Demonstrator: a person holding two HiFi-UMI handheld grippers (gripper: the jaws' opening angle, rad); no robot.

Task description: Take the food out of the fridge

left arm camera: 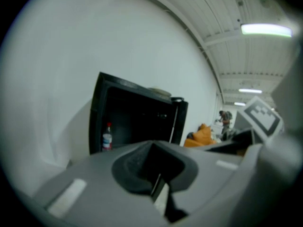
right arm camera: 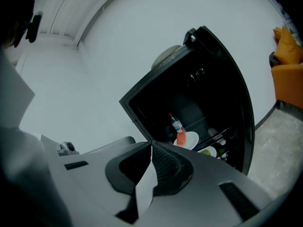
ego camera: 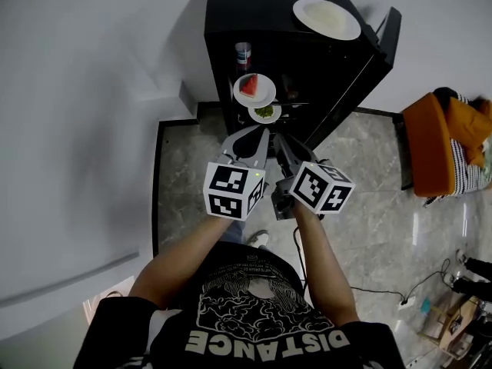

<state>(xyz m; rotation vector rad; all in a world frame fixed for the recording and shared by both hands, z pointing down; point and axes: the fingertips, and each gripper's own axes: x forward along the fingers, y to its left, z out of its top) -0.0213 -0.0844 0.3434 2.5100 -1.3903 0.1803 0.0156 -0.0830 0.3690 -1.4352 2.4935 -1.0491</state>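
The black fridge [ego camera: 254, 21] stands open on the floor, its door [ego camera: 361, 68] swung right. Inside it, a white plate with a watermelon slice [ego camera: 254, 89] sits above a small plate of green food [ego camera: 264, 113], and a bottle [ego camera: 243, 54] stands further back. My left gripper [ego camera: 259, 132] and right gripper [ego camera: 278, 137] are side by side just in front of the opening, both shut and holding nothing. The right gripper view shows the watermelon plate [right arm camera: 188, 140], the green food [right arm camera: 208, 151] and the bottle [right arm camera: 177, 124] beyond the right gripper [right arm camera: 151, 143]. In the left gripper view only the bottle [left arm camera: 107, 138] shows past the left gripper [left arm camera: 152, 144].
An empty white plate [ego camera: 327, 18] lies on top of the fridge. A white wall runs along the left. An orange seat with clothes [ego camera: 450, 141] stands at the right, and cables and a power strip [ego camera: 407, 302] lie on the stone floor.
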